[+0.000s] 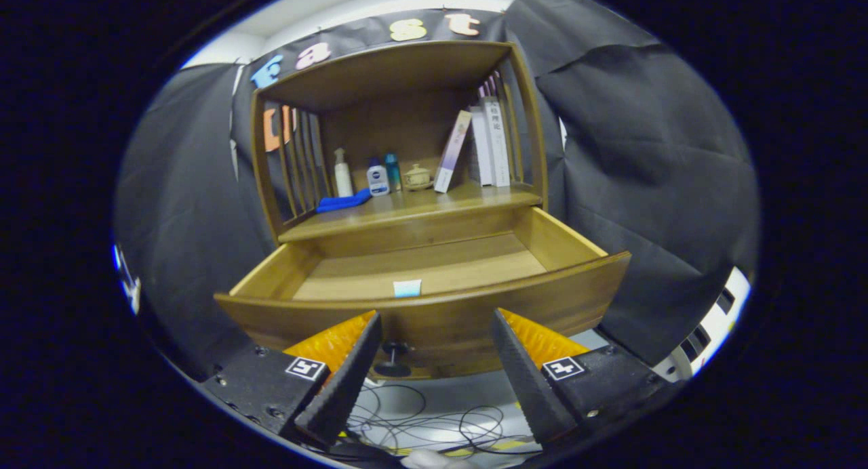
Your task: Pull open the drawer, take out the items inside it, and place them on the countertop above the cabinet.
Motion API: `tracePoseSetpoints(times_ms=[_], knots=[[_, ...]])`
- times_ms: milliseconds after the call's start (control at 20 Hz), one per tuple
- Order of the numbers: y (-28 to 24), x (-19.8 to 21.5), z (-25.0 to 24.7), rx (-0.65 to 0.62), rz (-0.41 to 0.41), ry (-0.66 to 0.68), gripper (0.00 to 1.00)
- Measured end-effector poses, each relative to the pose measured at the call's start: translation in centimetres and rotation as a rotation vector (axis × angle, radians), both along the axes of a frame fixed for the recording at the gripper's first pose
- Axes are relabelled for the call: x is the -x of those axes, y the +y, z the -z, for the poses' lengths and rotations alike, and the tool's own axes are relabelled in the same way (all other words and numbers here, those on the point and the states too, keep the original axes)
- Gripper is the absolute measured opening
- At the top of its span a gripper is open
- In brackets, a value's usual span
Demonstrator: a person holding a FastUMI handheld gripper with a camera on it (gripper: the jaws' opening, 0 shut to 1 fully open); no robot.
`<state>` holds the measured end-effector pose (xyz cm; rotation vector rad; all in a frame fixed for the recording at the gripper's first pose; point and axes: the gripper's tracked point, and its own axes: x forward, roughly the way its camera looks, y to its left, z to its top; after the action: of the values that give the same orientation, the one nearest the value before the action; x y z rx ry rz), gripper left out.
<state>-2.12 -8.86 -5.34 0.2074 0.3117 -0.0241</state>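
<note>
The wooden cabinet's drawer [583,282] stands pulled out towards me, its curved front just beyond my fingertips. Inside it, close behind the front panel, lies a small pale blue item [407,288], partly hidden by the panel. The drawer's dark knob [392,358] hangs below the front, between my fingers. My gripper [437,327] is open and holds nothing, its fingertips just short of the drawer front. The countertop [434,208] above the drawer carries a blue cloth [343,201], a white pump bottle [342,173], a white bottle with a blue label [378,178], a slim blue bottle [392,171] and a small lidded pot [417,177].
Several books [489,142] lean at the countertop's right end, under the cabinet's top shelf board [386,72]. Slatted wooden sides close the shelf left and right. Dark cables [434,421] lie on the pale floor below the drawer. Black cloth walls stand on both sides.
</note>
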Motion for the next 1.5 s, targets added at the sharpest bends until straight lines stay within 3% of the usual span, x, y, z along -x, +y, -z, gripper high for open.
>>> tracePoseSetpoints(times_ms=[150, 250, 550, 950, 1150, 1500], knots=[[-0.6, -2.3, -3.0, -0.062, 0.035, 0.067, 1.0], [0.2, -4.3, -5.0, -0.093, 0.004, 0.102, 1.0], [2.8, -11.1, -6.4, -0.015, -0.062, 0.267, 1.0], [6.9, -16.2, -0.1, 0.122, -0.166, 0.603, 0.99], [6.6, -17.3, 4.1, 0.229, -0.157, 0.721, 0.99], [6.1, -16.9, 8.0, 0.226, -0.138, 0.89, 0.97]])
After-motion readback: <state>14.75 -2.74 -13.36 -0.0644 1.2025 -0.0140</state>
